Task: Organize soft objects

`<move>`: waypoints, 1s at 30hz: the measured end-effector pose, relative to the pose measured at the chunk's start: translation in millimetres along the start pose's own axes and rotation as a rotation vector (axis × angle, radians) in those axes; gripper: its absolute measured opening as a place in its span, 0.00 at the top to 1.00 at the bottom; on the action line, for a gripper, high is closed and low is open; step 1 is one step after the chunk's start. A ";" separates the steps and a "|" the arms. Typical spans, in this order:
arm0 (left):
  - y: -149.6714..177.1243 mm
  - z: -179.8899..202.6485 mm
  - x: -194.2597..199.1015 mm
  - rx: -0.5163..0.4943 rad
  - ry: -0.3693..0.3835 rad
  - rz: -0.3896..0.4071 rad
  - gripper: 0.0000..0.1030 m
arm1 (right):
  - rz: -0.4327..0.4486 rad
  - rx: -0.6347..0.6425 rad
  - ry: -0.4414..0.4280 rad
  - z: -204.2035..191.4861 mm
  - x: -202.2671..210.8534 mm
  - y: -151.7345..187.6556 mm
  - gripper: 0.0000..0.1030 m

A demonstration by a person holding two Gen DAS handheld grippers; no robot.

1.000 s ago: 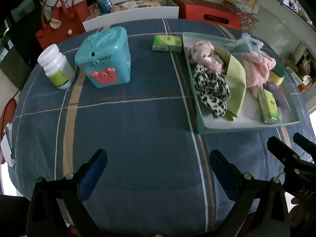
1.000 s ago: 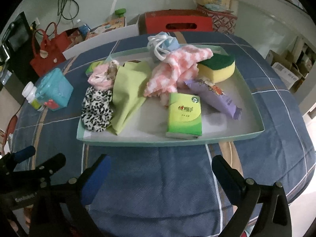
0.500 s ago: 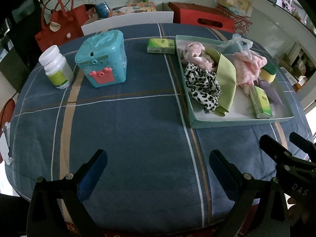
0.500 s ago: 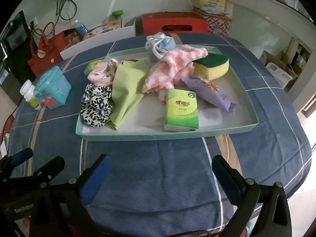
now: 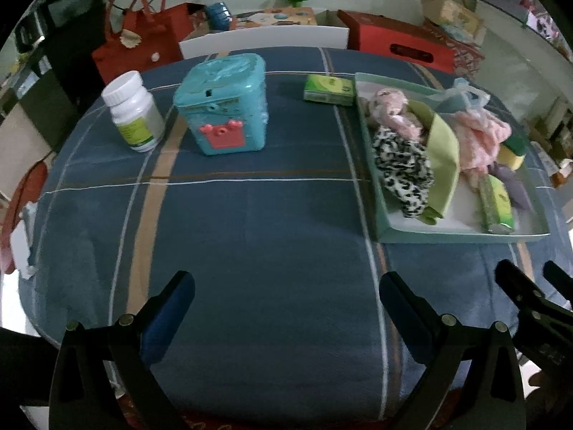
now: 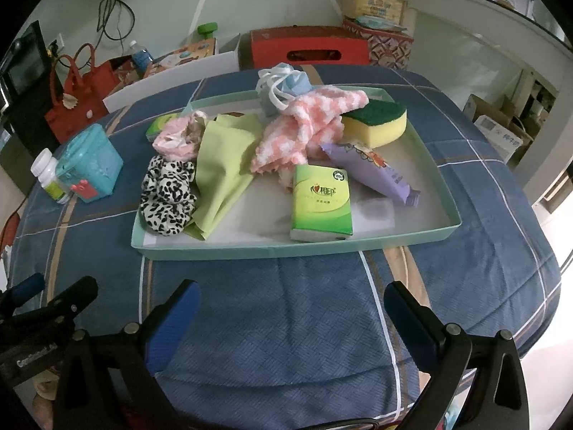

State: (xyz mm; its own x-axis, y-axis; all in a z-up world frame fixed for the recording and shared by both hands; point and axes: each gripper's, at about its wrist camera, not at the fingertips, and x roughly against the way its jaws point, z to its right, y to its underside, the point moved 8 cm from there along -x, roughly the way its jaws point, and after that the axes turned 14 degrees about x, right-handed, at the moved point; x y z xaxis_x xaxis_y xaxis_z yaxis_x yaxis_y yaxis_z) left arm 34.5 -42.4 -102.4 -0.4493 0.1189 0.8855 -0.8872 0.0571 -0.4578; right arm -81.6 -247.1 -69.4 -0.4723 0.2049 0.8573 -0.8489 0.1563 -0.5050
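A pale green tray (image 6: 358, 245) (image 5: 447, 238) sits on the blue checked tablecloth. It holds a leopard-print scrunchie (image 6: 168, 195), a pink scrunchie (image 6: 177, 138), a light green cloth (image 6: 224, 163), a pink checked towel (image 6: 304, 125), a yellow-green sponge (image 6: 378, 122), a green tissue pack (image 6: 320, 202), a purple packet (image 6: 372, 170) and a white-blue bag (image 6: 283, 84). A second green tissue pack (image 5: 327, 89) lies on the cloth just left of the tray. My left gripper (image 5: 286, 308) and right gripper (image 6: 290, 317) hang open and empty over the near table edge.
A teal plastic box (image 5: 225, 104) and a white pill bottle (image 5: 134, 111) stand at the left of the table. Behind the table are a red handbag (image 5: 139, 46), a red crate (image 6: 308, 48) and cardboard boxes. The right gripper's fingers (image 5: 519, 286) show at the left view's lower right.
Both grippers have drawn back toward the near table edge, so the tray and objects look smaller and farther. Nothing was taken hold of; both stay open.
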 end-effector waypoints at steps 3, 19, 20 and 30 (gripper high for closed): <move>0.6 -2.1 -1.7 -0.007 -0.019 0.002 0.01 | -0.005 -0.004 0.002 0.2 -1.2 0.7 0.00; 5.9 -0.3 -7.3 -0.046 -0.053 -0.006 0.01 | -0.017 0.004 0.018 -1.6 -3.5 2.0 0.00; 6.0 -0.6 -7.5 -0.044 -0.051 -0.008 0.01 | -0.016 0.004 0.018 -1.5 -3.2 2.2 0.00; 6.5 -1.6 -8.8 -0.045 -0.070 -0.005 0.01 | -0.014 0.006 0.030 -1.9 -1.9 2.3 0.00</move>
State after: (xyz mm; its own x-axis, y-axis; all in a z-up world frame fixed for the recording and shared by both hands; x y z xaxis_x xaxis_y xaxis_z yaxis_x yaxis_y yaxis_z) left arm 32.9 -41.5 -113.3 -0.4524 0.0491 0.8905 -0.8845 0.1027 -0.4550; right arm -82.2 -245.3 -72.4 -0.4532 0.2321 0.8606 -0.8567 0.1535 -0.4925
